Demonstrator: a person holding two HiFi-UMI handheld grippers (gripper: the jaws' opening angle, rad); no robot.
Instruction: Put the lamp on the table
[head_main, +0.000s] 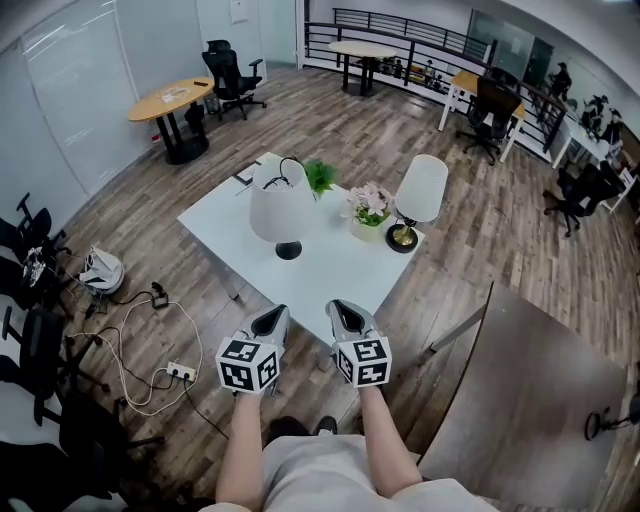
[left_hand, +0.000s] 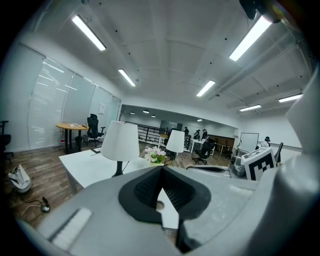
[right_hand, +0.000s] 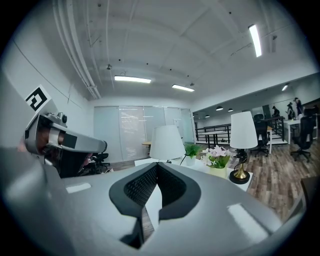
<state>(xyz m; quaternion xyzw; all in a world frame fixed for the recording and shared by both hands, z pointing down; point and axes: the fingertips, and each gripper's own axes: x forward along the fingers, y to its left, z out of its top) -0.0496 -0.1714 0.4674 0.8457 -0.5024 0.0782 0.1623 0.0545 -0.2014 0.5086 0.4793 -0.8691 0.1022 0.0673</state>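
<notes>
Head view: left tool (head_main: 271, 322) and right tool (head_main: 346, 316) hang side by side just off the near corner of the white surface (head_main: 330, 270). Both have their jaws pressed together on nothing. Two lamps stand on the surface, with flowers (head_main: 370, 205) between them. The black-based lamp (head_main: 283, 212) has its stem hidden by its shade, and the gold-based lamp (head_main: 417, 196) is near the right edge. Bare top lies before them. A brown panel (head_main: 530, 400) cuts off the floor at right.

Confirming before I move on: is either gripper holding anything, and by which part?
Nothing is held. The left gripper and right gripper are both shut and empty, short of the table where the black-base lamp and gold-base lamp stand.
</notes>
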